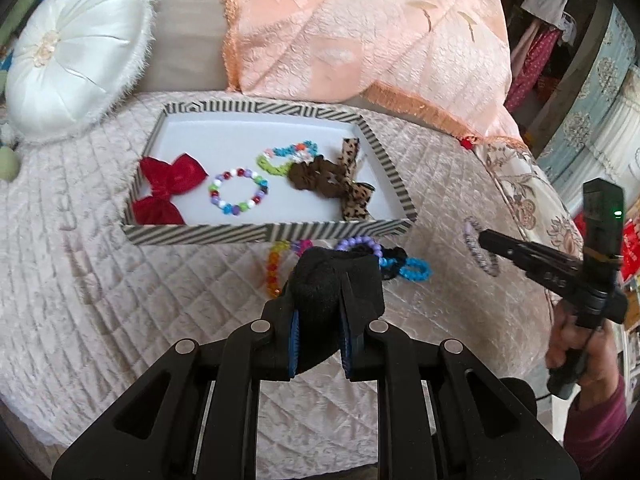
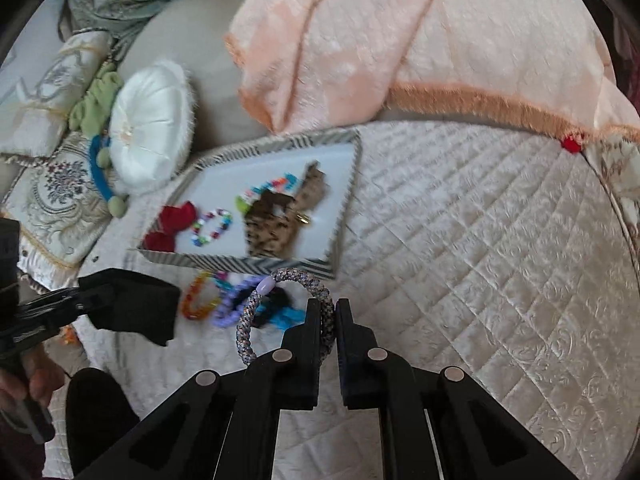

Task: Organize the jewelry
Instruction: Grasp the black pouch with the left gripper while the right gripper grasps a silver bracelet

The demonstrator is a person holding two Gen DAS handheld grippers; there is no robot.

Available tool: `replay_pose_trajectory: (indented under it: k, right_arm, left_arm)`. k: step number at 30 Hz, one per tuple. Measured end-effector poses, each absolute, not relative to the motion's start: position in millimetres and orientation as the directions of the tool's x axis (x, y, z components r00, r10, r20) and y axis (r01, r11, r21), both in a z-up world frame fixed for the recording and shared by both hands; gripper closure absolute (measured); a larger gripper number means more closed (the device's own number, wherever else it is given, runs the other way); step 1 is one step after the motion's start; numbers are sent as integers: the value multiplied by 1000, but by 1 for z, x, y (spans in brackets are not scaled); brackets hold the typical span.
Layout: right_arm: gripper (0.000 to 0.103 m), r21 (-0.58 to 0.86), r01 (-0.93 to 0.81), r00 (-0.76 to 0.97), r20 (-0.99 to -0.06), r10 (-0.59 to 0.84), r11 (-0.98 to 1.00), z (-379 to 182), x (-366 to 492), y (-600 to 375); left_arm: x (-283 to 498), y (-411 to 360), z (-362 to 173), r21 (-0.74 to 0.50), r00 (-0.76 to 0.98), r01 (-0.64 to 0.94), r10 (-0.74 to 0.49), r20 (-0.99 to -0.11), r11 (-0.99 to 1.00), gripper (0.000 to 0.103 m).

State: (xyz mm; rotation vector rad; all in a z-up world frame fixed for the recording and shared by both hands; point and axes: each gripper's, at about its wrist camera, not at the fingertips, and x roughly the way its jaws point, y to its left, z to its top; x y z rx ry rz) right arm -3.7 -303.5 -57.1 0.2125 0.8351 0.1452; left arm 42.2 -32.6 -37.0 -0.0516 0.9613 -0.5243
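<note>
A striped tray (image 1: 208, 235) on the quilted bed holds a red bow (image 1: 170, 186), a bead bracelet (image 1: 238, 195), a green and blue band (image 1: 286, 154) and a leopard bow with a brown scrunchie (image 1: 336, 178). My left gripper (image 1: 320, 316) is shut on a black fuzzy scrunchie (image 1: 332, 280), in front of the tray. Loose beaded bracelets (image 1: 276, 264) and a blue band (image 1: 416, 270) lie beyond it. My right gripper (image 2: 329, 312) is shut on a braided lilac hair tie (image 2: 280, 304), held above the bed; it also shows in the left wrist view (image 1: 478, 246).
A white round cushion (image 1: 76, 52) sits left of the tray and a peach blanket (image 1: 360, 28) lies behind it. Embroidered pillows (image 2: 52, 200) are at the far left. The quilted cover (image 2: 480, 240) stretches right of the tray.
</note>
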Motion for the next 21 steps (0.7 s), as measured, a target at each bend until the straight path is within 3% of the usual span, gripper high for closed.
replay_pose_trajectory:
  k: [21]
  right_arm:
    - [96, 247, -138, 662, -697, 275, 959, -37, 17, -256]
  left_arm:
    - [69, -5, -16, -224, 534, 342, -385, -753, 913, 88]
